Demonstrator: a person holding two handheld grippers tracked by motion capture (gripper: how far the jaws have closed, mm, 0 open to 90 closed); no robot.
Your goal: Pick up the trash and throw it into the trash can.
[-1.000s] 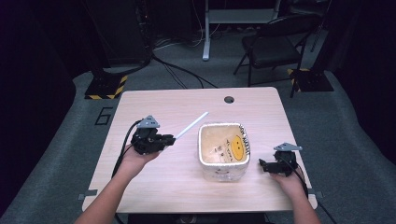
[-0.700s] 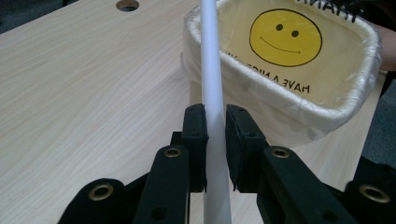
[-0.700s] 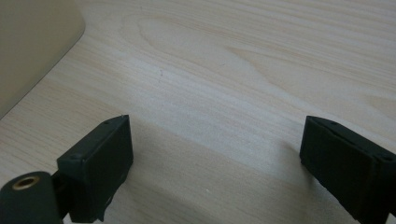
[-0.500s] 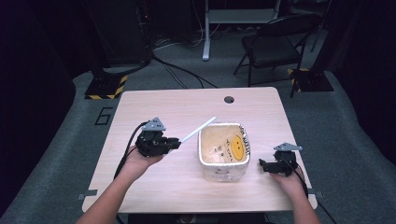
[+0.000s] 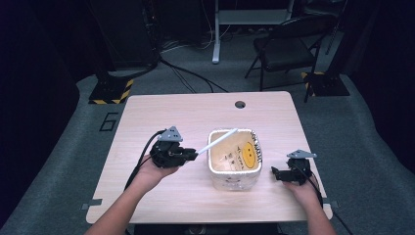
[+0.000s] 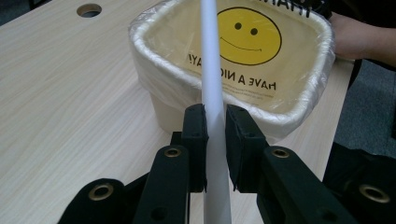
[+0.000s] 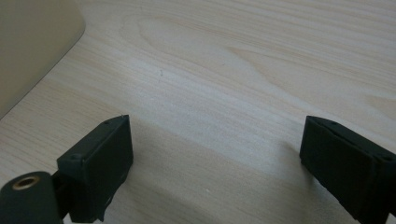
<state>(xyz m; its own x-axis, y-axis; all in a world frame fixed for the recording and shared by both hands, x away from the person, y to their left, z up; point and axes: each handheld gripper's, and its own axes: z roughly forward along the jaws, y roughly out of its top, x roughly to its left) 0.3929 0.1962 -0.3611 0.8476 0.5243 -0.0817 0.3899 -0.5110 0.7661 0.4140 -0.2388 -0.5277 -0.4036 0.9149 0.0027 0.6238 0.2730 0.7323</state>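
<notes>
The left gripper (image 5: 192, 155) is clamped on a white stick (image 6: 211, 79), whose far end points toward 2 o'clock over the rim of the bag-lined bin (image 5: 214, 166) at the table's (image 5: 195, 110) middle. The right gripper (image 7: 215, 163) rests at the bin's 3 o'clock, jaws spread wide and holding nothing.

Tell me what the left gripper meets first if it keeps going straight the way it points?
Likely the near rim of the bag-lined bin; the white stick held in the left gripper already reaches over it. Depth is unclear.
</notes>
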